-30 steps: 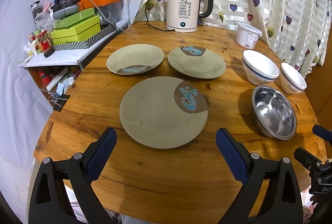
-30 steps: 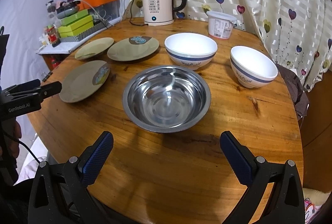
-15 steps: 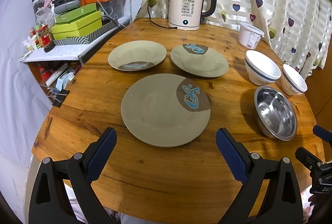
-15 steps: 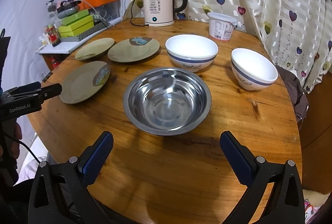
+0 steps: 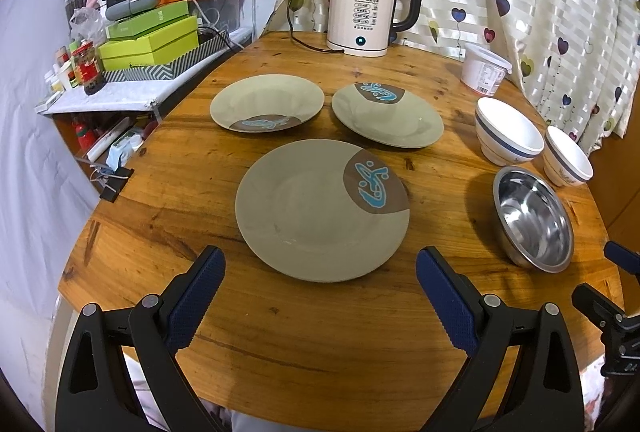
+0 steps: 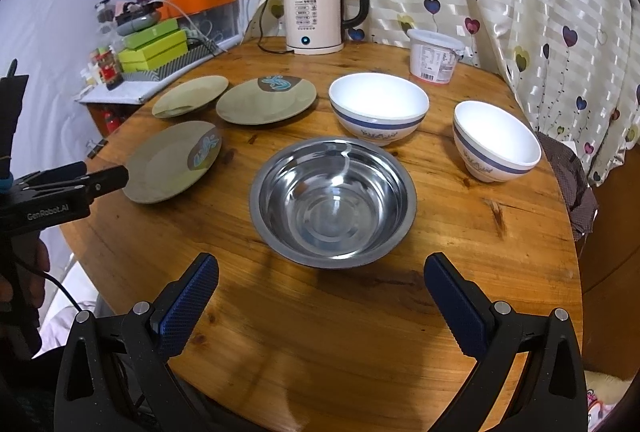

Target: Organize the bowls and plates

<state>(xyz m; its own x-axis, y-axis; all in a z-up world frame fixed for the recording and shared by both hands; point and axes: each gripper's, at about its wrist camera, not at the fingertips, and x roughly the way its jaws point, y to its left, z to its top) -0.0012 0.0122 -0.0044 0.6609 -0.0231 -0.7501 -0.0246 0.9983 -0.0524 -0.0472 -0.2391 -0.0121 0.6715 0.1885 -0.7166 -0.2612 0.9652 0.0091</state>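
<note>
Three olive plates with a blue fish mark lie on the round wooden table (image 5: pixel 320 344): a large near plate (image 5: pixel 312 211), a far left plate (image 5: pixel 266 101) and a far right plate (image 5: pixel 394 117). My left gripper (image 5: pixel 320 284) is open and empty, just short of the near plate. A steel bowl (image 6: pixel 332 199) sits in front of my right gripper (image 6: pixel 320 292), which is open and empty. Two white bowls with blue bands stand behind it, one larger (image 6: pixel 378 107) and one smaller (image 6: pixel 496 137).
An electric kettle (image 5: pixel 370 15) and a white lidded tub (image 5: pixel 484 69) stand at the table's far edge by the curtain. A cluttered shelf with green boxes (image 5: pixel 152 39) is at the left. The left gripper's body (image 6: pixel 60 187) shows at the right wrist view's left edge.
Both grippers have pulled back and risen slightly, so the plates and bowls sit a little farther off. Nothing on the table has moved.
</note>
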